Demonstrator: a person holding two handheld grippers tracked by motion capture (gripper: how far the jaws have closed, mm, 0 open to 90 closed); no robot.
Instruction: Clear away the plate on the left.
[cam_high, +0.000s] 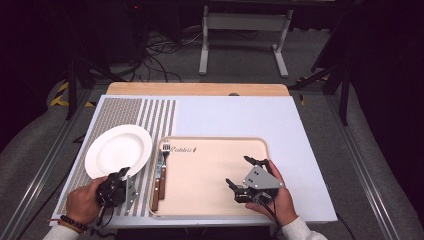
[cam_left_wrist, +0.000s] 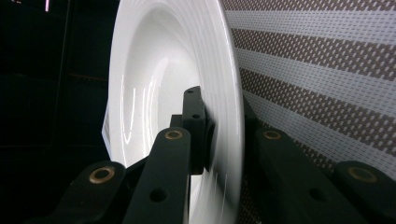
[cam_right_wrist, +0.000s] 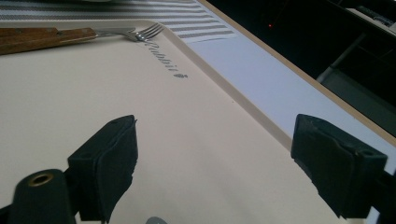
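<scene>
Left gripper (cam_high: 121, 176) pinches the near rim of the white plate (cam_high: 119, 149); in the left gripper view one black jaw pad lies on the inner face of the plate (cam_left_wrist: 154, 88) and the other sits behind its rim, against the striped mat (cam_left_wrist: 322, 70), so the jaws are clamped on the rim. That plate lies on the striped mat (cam_high: 150, 117) at the left of the table, just left of the tray. The person's left hand (cam_high: 82, 204) holds this gripper at the near left corner of the table.

Over on the right, the right gripper (cam_high: 239, 171) hangs over the near right part of the beige tray (cam_high: 200, 200), held by the right hand (cam_high: 275, 197). Its jaws stand spread wide with nothing between them; in the right gripper view the two black pads (cam_right_wrist: 114, 158) are well apart above the bare tray (cam_right_wrist: 93, 102) floor.

On the left side of the tray, a fork (cam_high: 164, 167) and a knife (cam_high: 158, 182), both with wooden handles, lie side by side, tips pointing to the far side. The fork (cam_right_wrist: 140, 32) also shows at the far end of the right gripper view, next to some grey lettering (cam_right_wrist: 166, 63) printed on the tray. The tray rests on a white table top (cam_high: 250, 112), with the mat reaching under its left edge.
</scene>
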